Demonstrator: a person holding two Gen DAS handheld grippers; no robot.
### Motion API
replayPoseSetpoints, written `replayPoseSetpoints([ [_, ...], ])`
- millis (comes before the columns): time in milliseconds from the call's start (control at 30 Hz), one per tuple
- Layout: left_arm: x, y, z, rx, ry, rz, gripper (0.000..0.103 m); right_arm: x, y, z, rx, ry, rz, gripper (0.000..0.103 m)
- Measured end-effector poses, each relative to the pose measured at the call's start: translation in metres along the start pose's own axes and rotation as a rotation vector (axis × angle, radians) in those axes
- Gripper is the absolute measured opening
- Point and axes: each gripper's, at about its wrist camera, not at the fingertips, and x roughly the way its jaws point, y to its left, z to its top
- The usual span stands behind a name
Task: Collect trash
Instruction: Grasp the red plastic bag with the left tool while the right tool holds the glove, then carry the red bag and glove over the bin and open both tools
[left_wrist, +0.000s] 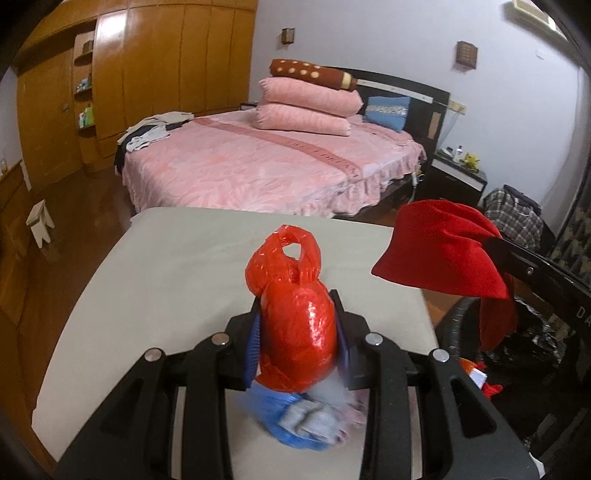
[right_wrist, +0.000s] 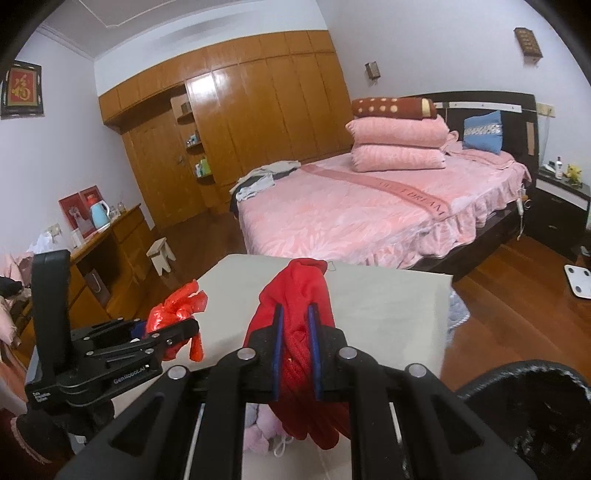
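Fingers clenched on both sides. Left gripper (left_wrist: 297, 334) grasps a red plastic bag (left_wrist: 295, 306), centre of the left wrist view; bag's knotted handles stick up past the fingertips, body bulges between the blue pads (left_wrist: 252, 347). Under it, lower centre, a blurred heap of blue and grey stuff (left_wrist: 310, 424) lies on the white table (left_wrist: 166, 280). Cannot tell whether that heap touches the bag.

Moving right: right gripper (right_wrist: 295, 325) grasps a red cloth (right_wrist: 295, 291), pinched mid-length, ends hanging loose below the fingers. In the left wrist view the same cloth sits at right of frame, draped above the black bin (left_wrist: 524, 347). Bin rim also shows at lower right of the right wrist view. Something red (left_wrist: 484, 384) already lies in the bin.

Judgement: both pieces lifted, drop into the bin comes next.

Risks: slick bag could slide out of the pads, since they hold the bulge, not the knot. Cloth tail may catch the bin rim and hang outside if let go off-centre. Both grippers sit close together near the bin, so they could collide.
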Motion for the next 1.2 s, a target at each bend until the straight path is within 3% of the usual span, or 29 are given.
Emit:
replayPoseSetpoints([
  [467,-0.020,-0.088,-0.021,0.100,-0.001,-0.131,0.032,-0.084,-0.042,-0.019,0.028,-0.046,-0.101,0.013],
  [900,-0.011,-0.178,-0.041,0.208,0.005,-0.290,0.032,-0.156,-0.108,-0.051,0.107,-0.055,-0.294,0.013],
  [1200,0.003,-0.235,-0.054,0.277,0.024,-0.388,0.032,-0.179,-0.142,-0.064,0.150,-0.058,-0.386,0.013],
])
